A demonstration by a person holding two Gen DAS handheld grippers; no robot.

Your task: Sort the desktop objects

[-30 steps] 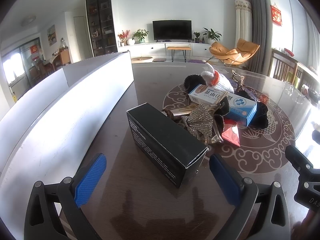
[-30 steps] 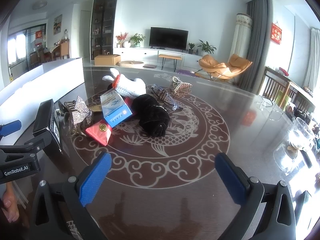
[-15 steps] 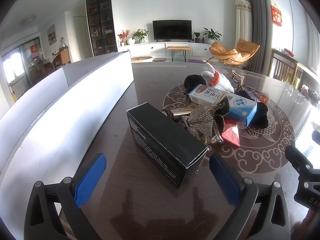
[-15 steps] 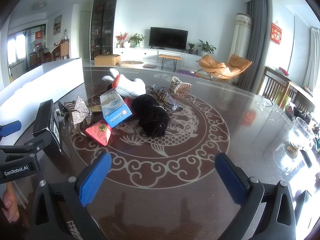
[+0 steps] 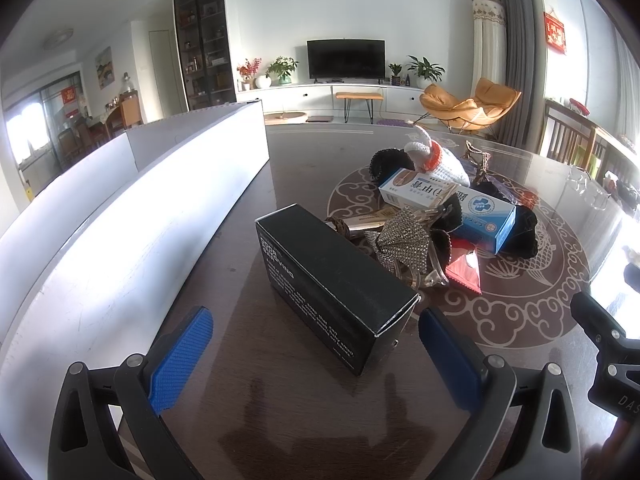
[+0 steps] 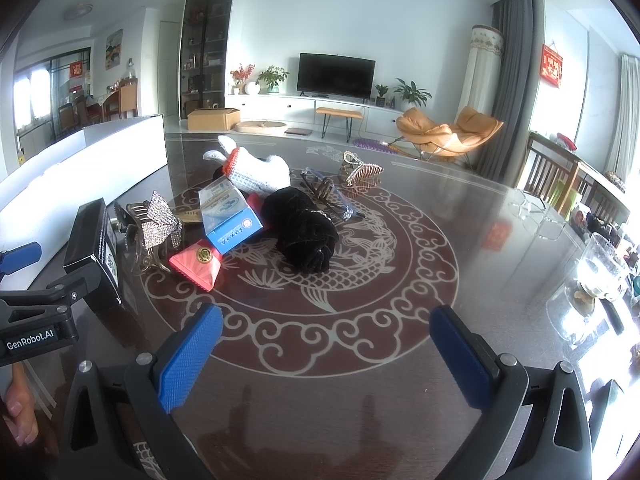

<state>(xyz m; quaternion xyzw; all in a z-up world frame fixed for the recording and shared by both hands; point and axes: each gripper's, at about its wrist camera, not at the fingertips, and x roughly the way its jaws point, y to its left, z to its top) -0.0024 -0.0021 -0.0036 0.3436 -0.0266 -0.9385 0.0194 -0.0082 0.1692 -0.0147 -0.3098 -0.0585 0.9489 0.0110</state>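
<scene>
A long black box lies on the dark table right in front of my left gripper, which stands open with the box's near end between its blue pads but untouched. Behind it is a heap: a rhinestone bow clip, a blue-and-white medicine box, a red packet, black cloth and a white knitted toy. My right gripper is open over the patterned table centre, a short way in front of the heap. Glasses and a gold claw clip lie farther back.
A long white open box runs along the table's left side. Clear glassware stands near the right edge. The left gripper's body and a hand show at the right wrist view's left edge. Chairs stand beyond the table at right.
</scene>
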